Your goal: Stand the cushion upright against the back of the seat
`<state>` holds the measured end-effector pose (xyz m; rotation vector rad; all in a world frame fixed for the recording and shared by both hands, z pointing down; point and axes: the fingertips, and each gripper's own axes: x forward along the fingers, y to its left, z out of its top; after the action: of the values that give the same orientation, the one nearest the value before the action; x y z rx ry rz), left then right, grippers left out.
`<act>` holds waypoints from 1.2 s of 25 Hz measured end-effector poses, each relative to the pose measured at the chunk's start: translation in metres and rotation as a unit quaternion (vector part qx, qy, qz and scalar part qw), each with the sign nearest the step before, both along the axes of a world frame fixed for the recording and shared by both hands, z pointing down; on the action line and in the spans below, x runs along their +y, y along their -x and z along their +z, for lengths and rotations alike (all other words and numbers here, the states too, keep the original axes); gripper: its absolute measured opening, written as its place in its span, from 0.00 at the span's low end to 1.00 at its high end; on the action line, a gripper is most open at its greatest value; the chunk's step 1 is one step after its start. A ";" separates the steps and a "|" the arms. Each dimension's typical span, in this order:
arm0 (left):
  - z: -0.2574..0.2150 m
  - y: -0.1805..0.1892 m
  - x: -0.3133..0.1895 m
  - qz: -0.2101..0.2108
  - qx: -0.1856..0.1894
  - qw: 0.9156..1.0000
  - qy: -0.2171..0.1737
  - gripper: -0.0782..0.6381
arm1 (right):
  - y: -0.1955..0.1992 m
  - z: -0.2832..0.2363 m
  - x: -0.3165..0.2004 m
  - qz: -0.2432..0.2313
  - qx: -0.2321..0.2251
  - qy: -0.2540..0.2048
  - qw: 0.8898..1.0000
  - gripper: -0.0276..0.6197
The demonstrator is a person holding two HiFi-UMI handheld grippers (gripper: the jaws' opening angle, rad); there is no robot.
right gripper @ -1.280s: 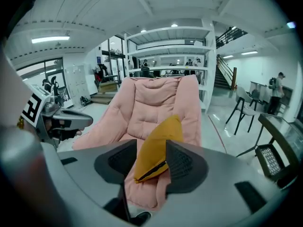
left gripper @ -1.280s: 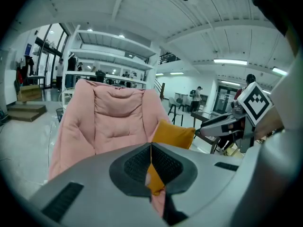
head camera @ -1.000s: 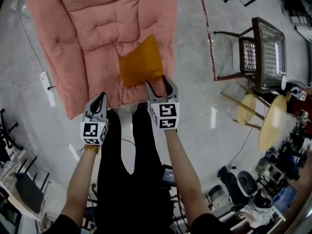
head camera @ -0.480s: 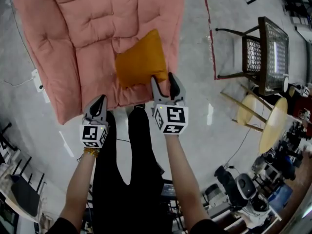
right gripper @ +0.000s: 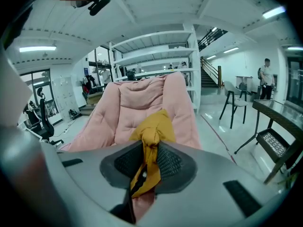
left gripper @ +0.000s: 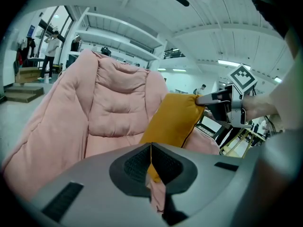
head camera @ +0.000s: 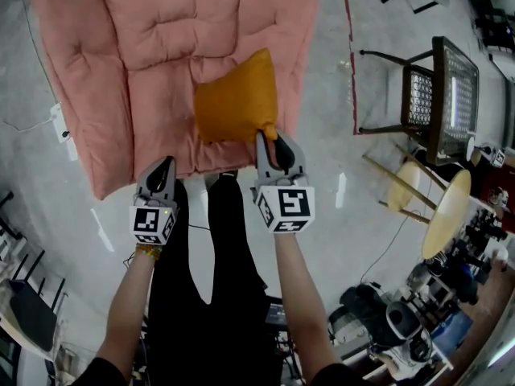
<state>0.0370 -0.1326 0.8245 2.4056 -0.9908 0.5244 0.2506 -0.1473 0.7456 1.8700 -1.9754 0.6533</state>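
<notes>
An orange cushion point(head camera: 236, 96) lies tilted on the pink padded seat point(head camera: 153, 63), near its front right edge. My right gripper point(head camera: 272, 137) is at the cushion's near corner. Its jaws are closing, and the pads pinch a bunched fold of the orange cushion point(right gripper: 150, 141) between them. My left gripper point(head camera: 163, 167) hovers at the seat's front edge, shut and empty, left of the cushion. In the left gripper view the cushion point(left gripper: 173, 119) rises past the shut left gripper point(left gripper: 151, 150), with the right gripper point(left gripper: 208, 100) at its upper corner. The seat's back point(right gripper: 142, 98) stands behind.
A dark metal mesh chair point(head camera: 447, 95) and a round wooden stool point(head camera: 447, 207) stand to the right on the grey floor. A red floor line point(head camera: 348, 47) runs beside the seat. A white power strip point(head camera: 58, 123) lies left. The person's black-trousered legs point(head camera: 209, 248) stand before the seat.
The right gripper's jaws stood wide around the cushion's near corner and have now closed onto it. The left gripper stays shut at the seat's front edge.
</notes>
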 end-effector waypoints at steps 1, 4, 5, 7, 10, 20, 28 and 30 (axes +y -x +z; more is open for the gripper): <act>-0.002 0.003 -0.002 -0.003 0.000 1.000 -0.001 0.13 | 0.003 -0.003 0.000 -0.004 0.001 0.000 1.000 0.17; -0.009 0.015 -0.007 -0.011 0.004 1.000 -0.006 0.13 | 0.014 -0.013 -0.003 -0.018 0.005 0.000 1.000 0.17; -0.012 0.020 -0.009 -0.014 0.005 1.000 -0.008 0.13 | 0.018 -0.017 -0.005 -0.024 0.008 0.000 1.000 0.17; -0.019 0.028 -0.013 -0.019 0.008 1.000 -0.011 0.13 | 0.026 -0.024 -0.009 -0.038 0.012 -0.001 0.999 0.16; -0.034 0.037 -0.015 -0.026 0.012 0.999 -0.015 0.13 | 0.033 -0.036 -0.011 -0.059 0.018 0.001 0.998 0.16; -0.115 0.056 -0.002 0.020 0.004 0.999 -0.042 0.13 | 0.046 -0.068 -0.025 -0.103 0.044 0.034 0.993 0.15; -0.162 0.060 0.007 0.040 -0.007 0.998 -0.038 0.13 | 0.043 -0.090 -0.029 -0.099 0.040 0.055 0.993 0.15; -0.174 0.058 0.011 0.052 -0.020 0.997 -0.048 0.13 | 0.043 -0.093 -0.029 -0.092 0.037 0.060 0.993 0.15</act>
<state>-0.0210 -0.1215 0.6502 2.5514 -0.9317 0.5767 0.2078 -0.1761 0.6525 1.5963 -1.9847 0.6236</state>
